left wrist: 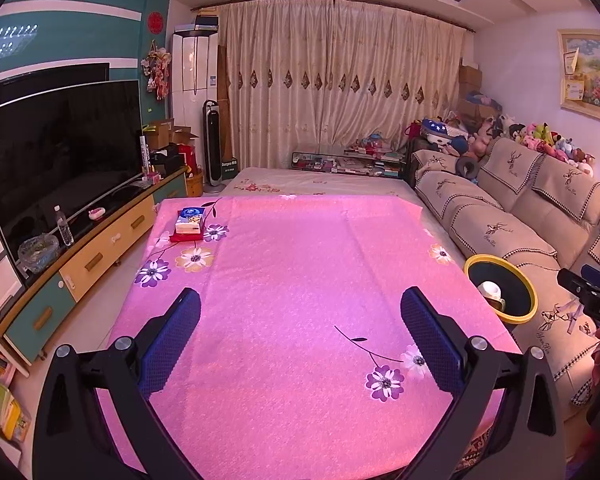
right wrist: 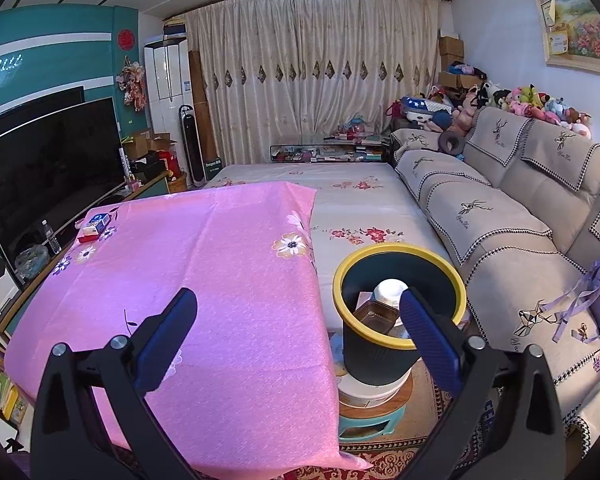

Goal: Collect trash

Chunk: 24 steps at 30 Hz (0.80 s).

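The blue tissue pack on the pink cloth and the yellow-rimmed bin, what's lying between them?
Nothing. In the left wrist view, only bare pink flowered tablecloth stretches from the blue tissue pack to the yellow-rimmed dark bin beside the table's right edge.

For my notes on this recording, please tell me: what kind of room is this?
Most likely a home living room: a large television on a low cabinet, a long sofa topped with plush toys, and closed window curtains.
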Tool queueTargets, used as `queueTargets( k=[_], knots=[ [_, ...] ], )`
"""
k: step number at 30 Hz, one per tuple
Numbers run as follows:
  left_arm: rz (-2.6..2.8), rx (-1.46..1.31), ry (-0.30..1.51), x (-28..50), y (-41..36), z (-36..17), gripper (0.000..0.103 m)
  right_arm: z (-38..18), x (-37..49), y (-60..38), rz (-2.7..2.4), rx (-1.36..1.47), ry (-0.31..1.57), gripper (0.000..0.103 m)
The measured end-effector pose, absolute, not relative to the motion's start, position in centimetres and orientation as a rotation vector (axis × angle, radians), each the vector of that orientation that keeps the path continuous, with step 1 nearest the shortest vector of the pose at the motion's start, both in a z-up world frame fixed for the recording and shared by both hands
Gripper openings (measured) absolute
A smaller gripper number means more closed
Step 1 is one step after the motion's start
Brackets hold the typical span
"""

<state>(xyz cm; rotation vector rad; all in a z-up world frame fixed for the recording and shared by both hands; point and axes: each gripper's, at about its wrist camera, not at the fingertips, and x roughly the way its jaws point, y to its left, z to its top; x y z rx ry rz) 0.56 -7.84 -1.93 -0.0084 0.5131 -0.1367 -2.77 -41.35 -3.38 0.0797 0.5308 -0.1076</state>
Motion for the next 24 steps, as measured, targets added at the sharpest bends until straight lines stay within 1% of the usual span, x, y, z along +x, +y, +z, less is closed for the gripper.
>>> queueTargets(
  k=[24],
  knots=[
    [-0.135, -0.013, 0.528, 0.72, -7.77, -1.86, 0.098, -3.46, -2.53, -41.42, -0.092, 0.095, 0.530, 0.096]
  ],
)
